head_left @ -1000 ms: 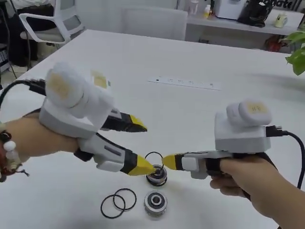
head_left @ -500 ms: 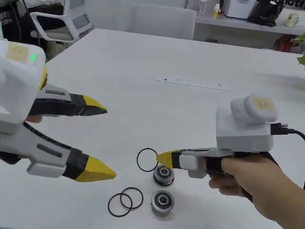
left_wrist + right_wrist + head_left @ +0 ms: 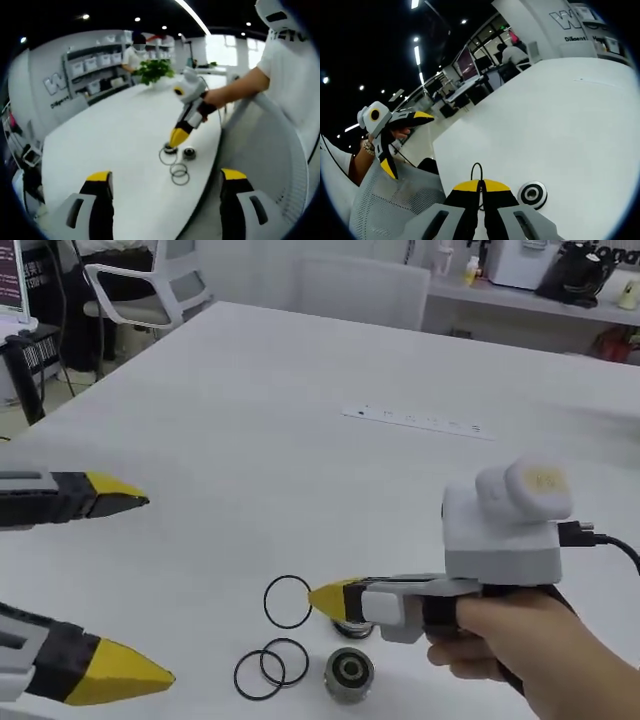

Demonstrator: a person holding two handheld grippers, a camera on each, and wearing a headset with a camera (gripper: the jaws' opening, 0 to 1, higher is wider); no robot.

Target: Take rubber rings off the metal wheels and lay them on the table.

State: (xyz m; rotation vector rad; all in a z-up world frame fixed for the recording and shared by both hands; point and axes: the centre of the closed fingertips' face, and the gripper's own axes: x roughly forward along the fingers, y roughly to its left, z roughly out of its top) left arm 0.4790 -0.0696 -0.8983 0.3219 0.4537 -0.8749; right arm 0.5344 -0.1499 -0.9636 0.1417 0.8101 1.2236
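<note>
Matt white table (image 3: 300,440), thin black rubber rings (image 3: 265,601), shiny metal wheels (image 3: 349,672)

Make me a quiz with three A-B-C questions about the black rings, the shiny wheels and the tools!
1. Where do the two overlapping rings lie? A on a chair; B on the table beside the near wheel; C stacked on a wheel.
2. How many metal wheels are there? A one; B two; C five.
3. How is the left tool? A wide open; B shut on a ring; C shut on a wheel.
Answers: 1 B, they lie flat on the table next to that wheel. 2 B, the near wheel and a second wheel partly hidden by the right tool. 3 A, its yellow tips stand far apart.
</note>
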